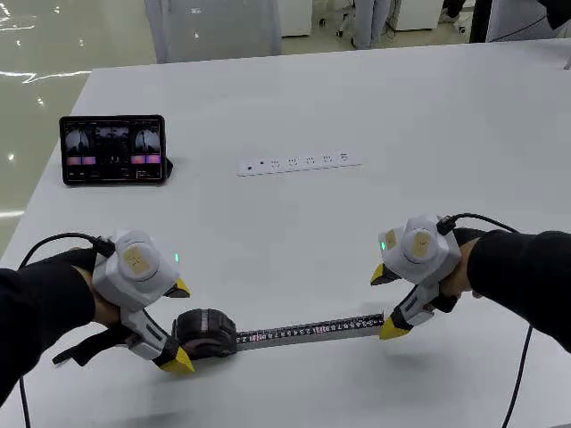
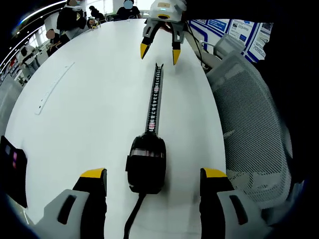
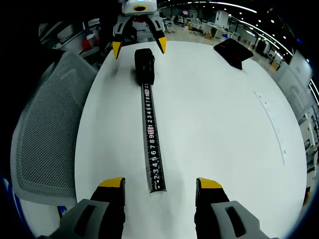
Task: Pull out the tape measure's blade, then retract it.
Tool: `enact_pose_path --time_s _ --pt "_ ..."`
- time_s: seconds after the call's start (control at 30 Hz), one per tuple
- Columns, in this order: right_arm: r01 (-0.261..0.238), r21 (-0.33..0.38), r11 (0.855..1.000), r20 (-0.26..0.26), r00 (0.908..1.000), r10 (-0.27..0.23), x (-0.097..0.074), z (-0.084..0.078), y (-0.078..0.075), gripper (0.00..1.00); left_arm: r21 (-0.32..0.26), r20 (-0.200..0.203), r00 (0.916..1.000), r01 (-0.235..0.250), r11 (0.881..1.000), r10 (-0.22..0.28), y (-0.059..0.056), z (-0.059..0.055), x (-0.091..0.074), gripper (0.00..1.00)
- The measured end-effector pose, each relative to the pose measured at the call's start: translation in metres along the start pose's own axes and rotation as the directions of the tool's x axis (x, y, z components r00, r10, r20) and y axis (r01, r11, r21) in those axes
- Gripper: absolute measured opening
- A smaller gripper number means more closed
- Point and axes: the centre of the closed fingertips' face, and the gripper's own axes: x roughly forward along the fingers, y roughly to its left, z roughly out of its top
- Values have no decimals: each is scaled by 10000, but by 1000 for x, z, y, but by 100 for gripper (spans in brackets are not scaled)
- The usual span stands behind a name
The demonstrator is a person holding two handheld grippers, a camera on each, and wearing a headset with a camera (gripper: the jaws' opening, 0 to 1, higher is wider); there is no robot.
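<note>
A black tape measure (image 1: 205, 333) lies on the white table (image 1: 312, 232) with its dark blade (image 1: 308, 332) drawn out to the right. My left gripper (image 1: 183, 323) is open and straddles the case (image 2: 146, 162), jaws apart on either side without touching it. My right gripper (image 1: 385, 303) is open at the blade's free end (image 3: 157, 186), which lies flat between the yellow fingertips (image 3: 113, 182). The blade (image 3: 150, 134) runs straight from the case (image 3: 144, 63) to the right gripper. A black wrist strap (image 2: 133, 219) trails from the case toward me.
A white power strip (image 1: 299, 163) lies in the middle of the table. A tablet (image 1: 113, 149) with a lit screen stands at the left. A grey mesh chair (image 2: 254, 124) sits beside the near table edge. Cables (image 1: 522, 357) hang from both grippers.
</note>
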Motion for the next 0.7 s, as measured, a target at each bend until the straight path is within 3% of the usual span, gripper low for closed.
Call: enact_pose_path --time_s 0.47,0.6,0.7 --pt "-197 500 9986 -170 9996 206 -1 -7 10 76 -12 76 10000 55 10000 -55 -6 -3 -3 90" --pt "-231 765 9968 -26 9997 234 -1 -7 10 87 -25 67 9993 -360 9993 360 1 -7 -5 99" --pt "-32 924 9957 -103 9999 42 -1 -10 8 99 -61 322 9989 -336 9994 338 1 -5 -5 99"
